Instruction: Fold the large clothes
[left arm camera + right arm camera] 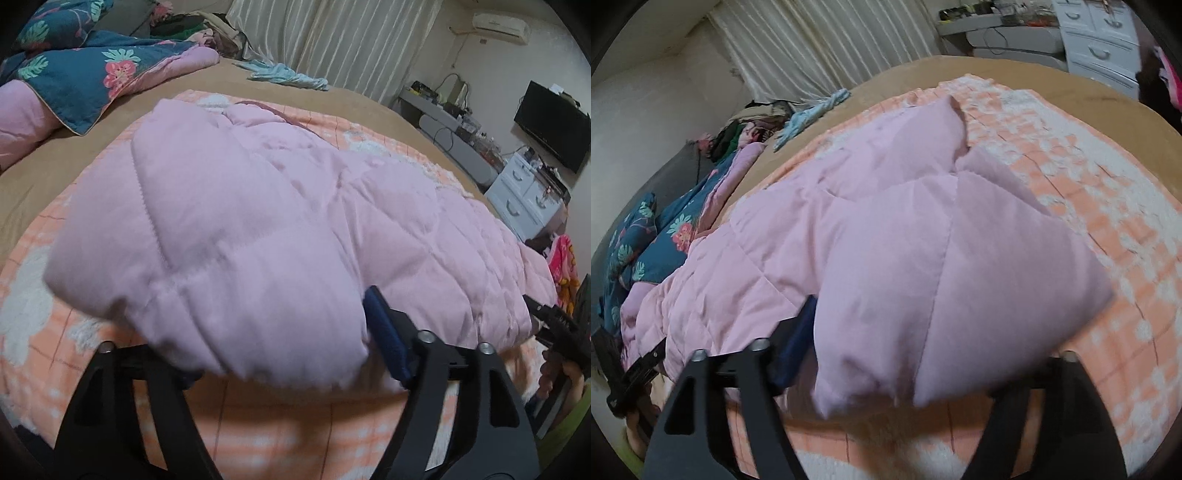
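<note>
A large pink quilted garment (pixel 258 206) lies folded over on an orange-and-white blanket (pixel 258 435) on the bed. In the left wrist view its near padded corner sits between the wide-apart fingers of my left gripper (pixel 280 339). The blue pad of the right finger (pixel 384 332) stands clear beside the cloth, and the left fingertip is hidden under it. In the right wrist view another corner of the garment (pixel 942 258) lies between the spread fingers of my right gripper (pixel 923 332). Its left blue pad (pixel 798 332) shows; the right fingertip is covered.
A blue floral duvet (pixel 74 70) and a light blue cloth (pixel 288 75) lie at the far side of the tan sheet (pixel 44 173). White drawers (pixel 524 195), a black screen (pixel 554 125) and a curtain (pixel 332 40) stand beyond the bed.
</note>
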Demonstrator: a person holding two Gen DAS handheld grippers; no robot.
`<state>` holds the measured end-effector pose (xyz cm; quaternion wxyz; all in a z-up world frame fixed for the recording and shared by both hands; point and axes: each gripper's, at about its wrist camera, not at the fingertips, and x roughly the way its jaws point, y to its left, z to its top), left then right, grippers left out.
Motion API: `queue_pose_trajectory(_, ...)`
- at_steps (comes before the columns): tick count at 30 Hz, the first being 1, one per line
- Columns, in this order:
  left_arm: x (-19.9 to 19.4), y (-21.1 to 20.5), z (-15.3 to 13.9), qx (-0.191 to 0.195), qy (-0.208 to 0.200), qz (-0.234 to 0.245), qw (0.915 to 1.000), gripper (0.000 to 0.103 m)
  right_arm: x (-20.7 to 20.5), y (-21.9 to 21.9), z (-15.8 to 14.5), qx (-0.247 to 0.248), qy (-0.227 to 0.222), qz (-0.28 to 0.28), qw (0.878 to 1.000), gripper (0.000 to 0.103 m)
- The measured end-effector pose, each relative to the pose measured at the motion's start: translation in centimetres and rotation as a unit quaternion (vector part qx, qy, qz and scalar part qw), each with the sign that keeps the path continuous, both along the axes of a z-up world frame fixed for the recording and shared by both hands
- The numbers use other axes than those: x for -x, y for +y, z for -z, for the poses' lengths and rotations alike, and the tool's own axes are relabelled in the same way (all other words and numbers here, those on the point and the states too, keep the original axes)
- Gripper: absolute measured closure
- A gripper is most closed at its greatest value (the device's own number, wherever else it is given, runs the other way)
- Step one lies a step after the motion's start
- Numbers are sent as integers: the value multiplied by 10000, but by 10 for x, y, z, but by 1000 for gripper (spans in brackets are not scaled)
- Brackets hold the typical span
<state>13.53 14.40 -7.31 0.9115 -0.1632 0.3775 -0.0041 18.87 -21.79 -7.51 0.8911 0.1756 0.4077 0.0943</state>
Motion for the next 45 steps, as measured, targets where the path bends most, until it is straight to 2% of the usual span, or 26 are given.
queue_pose_trajectory(1,4,-1,-2,-31,29,12,10000,29,3,0,-1,45,20,25,10000,18)
queue_pose_trajectory(2,9,-1,-6,-67,61,26,10000,24,9,1,-6,75,22,40,10000,14)
queue_pose_trajectory(3,12,-4,-8,-84,82,37,9999,15,14,1,-10,90,3,49,9999,10)
queue_pose_trajectory(5,21,-9,-13,-191,121,81,9997,9,30,1,-20,242,-108,103,9996,5)
queue_pose_trajectory(9,37,-18,-25,-300,60,196,9993,9,60,13,-47,473,-458,-108,9978,4)
queue_pose_trajectory(14,55,-30,-54,-406,-258,347,9982,9,97,32,-78,818,-984,-436,9908,4)
queue_pose_trajectory(22,83,-55,-78,-420,-490,638,9959,9,150,53,-109,1010,-1470,-693,9815,4)
queue_pose_trajectory(28,103,-73,-80,-490,-602,800,9938,9,181,73,-113,1169,-1564,-809,9774,4)
queue_pose_trajectory(34,120,-87,-76,-563,-676,930,9918,9,201,82,-102,1271,-1455,-713,9786,4)
queue_pose_trajectory(38,125,-92,-70,-538,-639,985,9916,9,207,86,-89,1302,-1292,-725,9804,4)
queue_pose_trajectory(45,129,-93,-69,-581,-653,981,9913,9,210,87,-90,1294,-1365,-717,9795,4)
